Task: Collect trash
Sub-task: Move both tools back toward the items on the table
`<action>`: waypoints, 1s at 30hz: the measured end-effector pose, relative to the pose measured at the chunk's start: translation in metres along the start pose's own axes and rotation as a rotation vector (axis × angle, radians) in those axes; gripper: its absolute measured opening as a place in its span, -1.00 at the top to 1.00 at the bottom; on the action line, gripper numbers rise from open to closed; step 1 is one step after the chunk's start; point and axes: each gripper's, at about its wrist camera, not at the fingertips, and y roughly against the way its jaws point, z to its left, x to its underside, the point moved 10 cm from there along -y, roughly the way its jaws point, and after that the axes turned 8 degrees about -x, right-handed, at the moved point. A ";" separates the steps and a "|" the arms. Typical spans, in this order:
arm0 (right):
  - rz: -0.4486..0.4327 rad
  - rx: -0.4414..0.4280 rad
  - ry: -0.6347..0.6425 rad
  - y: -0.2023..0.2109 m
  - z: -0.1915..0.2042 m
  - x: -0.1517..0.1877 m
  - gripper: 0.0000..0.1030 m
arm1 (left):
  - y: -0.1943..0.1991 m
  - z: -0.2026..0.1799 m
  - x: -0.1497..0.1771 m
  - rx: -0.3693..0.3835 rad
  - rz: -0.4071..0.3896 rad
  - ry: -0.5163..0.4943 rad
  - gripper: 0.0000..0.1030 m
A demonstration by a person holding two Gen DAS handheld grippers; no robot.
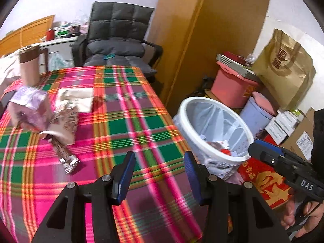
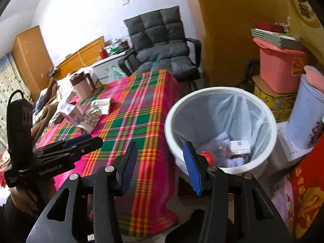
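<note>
Your left hand-held gripper (image 1: 160, 174) was open, empty, over plaid worktop (image 1: 125, 125). Right hand-held gripper (image 2: 160, 164) open too, nothing between jaws, at bin (image 2: 220, 129) edge.

Trash: wrappers (image 1: 64, 121) and foil stick (image 1: 65, 156) lay at worktop's far left; bin just beside worktop, liner in, some trash already inside.

Risks: thin wrappers could slip from your pads; reach might knock cup (image 1: 29, 64) or tissue box (image 1: 30, 109) near pile; drop could miss bin rim.

Writing: "DAS" on right tool, "GenRobot.AI" on left. Bag (image 1: 283, 68) and red box (image 1: 263, 182) characters unreadable.
</note>
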 end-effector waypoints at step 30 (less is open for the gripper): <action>0.162 -0.222 0.193 -0.086 0.107 0.012 0.07 | 0.034 0.159 0.020 -0.229 -0.042 0.214 0.04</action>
